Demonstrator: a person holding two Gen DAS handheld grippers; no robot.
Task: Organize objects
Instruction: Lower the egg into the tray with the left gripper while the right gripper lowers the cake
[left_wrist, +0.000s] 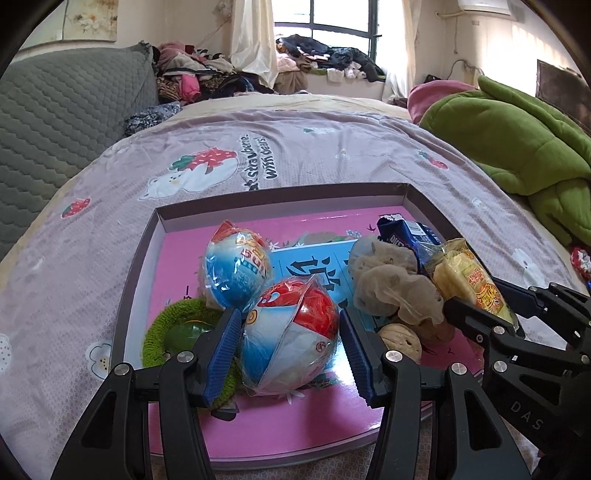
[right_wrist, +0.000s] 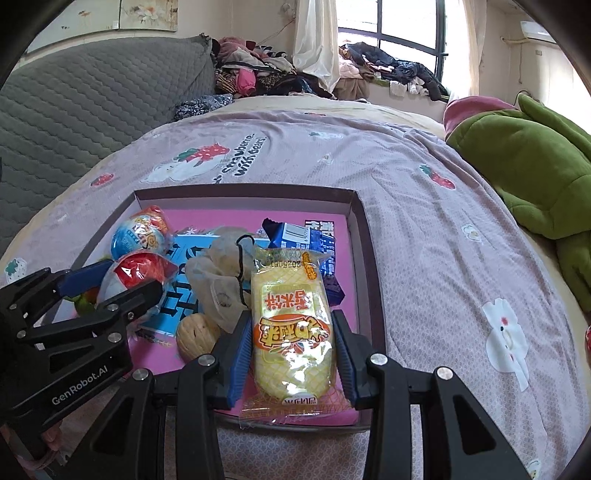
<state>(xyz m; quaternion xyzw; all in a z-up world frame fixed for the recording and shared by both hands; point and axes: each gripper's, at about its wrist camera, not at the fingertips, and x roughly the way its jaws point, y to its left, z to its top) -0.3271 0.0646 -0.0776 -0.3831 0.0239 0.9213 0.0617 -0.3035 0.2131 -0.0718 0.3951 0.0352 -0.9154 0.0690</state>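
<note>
Left gripper clamps the wrapped ball across its middle, slick film; right gripper pinches the light, crushable snack packet by its sides, over the tray.

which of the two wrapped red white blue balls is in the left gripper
The nearer ball, with the large red patch facing up, sits between the left gripper pads. The other ball lies farther back in the tray, free of the gripper.
</note>
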